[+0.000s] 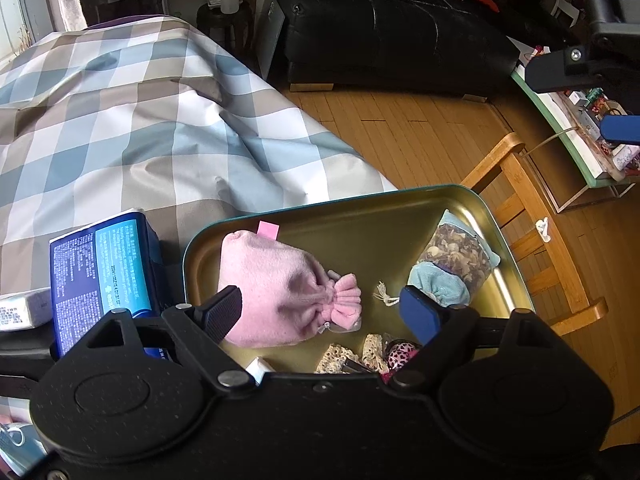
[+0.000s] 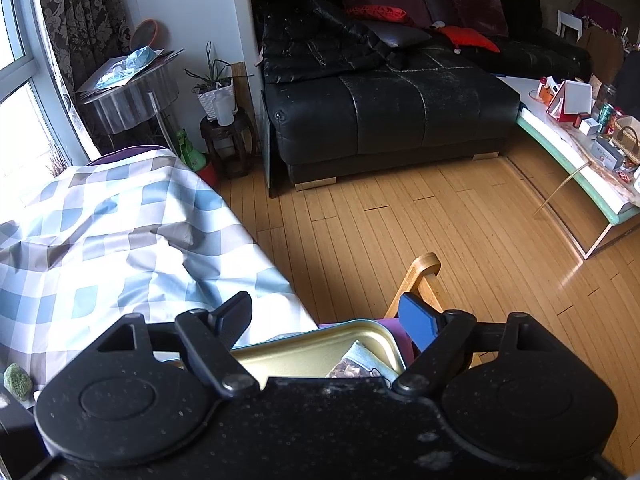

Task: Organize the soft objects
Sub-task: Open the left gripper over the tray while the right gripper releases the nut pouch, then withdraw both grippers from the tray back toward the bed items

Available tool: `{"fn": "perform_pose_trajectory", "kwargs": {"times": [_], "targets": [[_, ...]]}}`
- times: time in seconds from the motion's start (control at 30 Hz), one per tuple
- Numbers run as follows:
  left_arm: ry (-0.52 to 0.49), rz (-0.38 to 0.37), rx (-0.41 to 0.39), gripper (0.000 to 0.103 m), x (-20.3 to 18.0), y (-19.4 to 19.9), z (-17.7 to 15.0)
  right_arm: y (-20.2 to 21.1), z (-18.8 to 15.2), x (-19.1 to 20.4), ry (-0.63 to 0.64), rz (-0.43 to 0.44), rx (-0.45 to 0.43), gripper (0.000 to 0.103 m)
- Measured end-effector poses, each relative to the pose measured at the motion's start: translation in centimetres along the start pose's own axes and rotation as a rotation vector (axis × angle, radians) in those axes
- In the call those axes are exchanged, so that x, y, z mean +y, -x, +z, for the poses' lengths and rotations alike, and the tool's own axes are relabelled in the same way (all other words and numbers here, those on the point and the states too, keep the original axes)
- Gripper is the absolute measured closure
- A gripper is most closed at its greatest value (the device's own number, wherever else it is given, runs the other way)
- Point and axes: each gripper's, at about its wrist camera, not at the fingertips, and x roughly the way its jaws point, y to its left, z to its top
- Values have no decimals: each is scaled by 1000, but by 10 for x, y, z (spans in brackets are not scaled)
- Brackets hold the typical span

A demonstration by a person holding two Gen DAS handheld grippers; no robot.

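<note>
The left gripper (image 1: 324, 312) hangs over the gold tray (image 1: 360, 216) with its fingers spread wide and gripping nothing; the pink drawstring pouch (image 1: 276, 284) lies in the tray's left half, touching the black finger. A blue sachet of dried petals (image 1: 452, 264) rests by the tray's right edge. The right gripper (image 2: 324, 320) hovers above the tray's far right corner, fingers (image 2: 236, 316) apart and empty.

Daylit from the window (image 2: 16, 52) at left — sharp throughout, strongly bowed at edges, dim toward the sofa (image 2: 384, 92).
</note>
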Motion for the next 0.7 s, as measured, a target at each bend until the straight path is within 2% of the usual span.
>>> {"fn": "perform_pose_trajectory", "kwargs": {"times": [0.4,0.7], "targets": [[-25,11,2,21,14,14,0,-8,1,2,-45,33,33,19],[-1,26,18,21,44,26,-4,-20,-1,38,12,38,72,18]]}}
